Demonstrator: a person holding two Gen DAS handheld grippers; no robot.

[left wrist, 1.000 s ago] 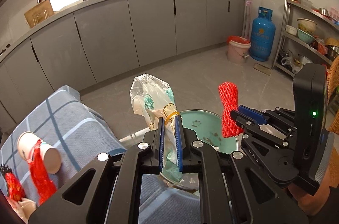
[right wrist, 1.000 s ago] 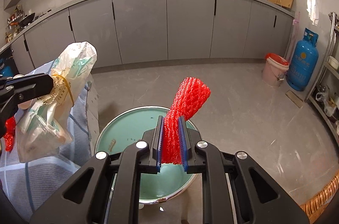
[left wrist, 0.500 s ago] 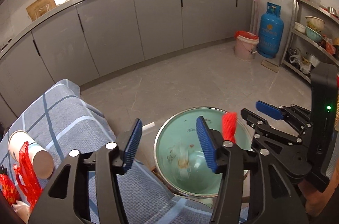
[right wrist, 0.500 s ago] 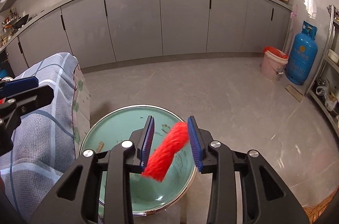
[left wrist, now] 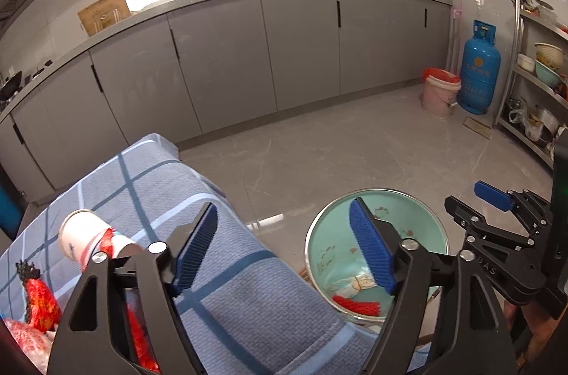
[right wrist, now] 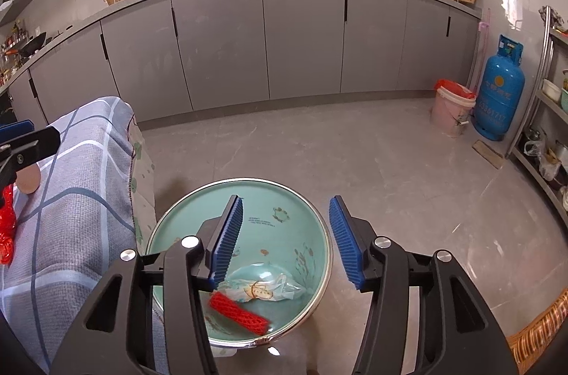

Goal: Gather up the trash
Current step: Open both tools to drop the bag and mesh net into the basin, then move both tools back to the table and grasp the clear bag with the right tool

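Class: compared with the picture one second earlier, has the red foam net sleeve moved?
Yes. The red foam net sleeve has left the right gripper and dropped into the green enamel basin, beside the plastic bag.

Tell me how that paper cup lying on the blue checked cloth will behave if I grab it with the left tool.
The paper cup lies on its side, so a nudge would probably roll it across the cloth. It looks thin-walled and light, so a hard squeeze would likely crush it. Red netting seems tucked in its mouth and may drag along.
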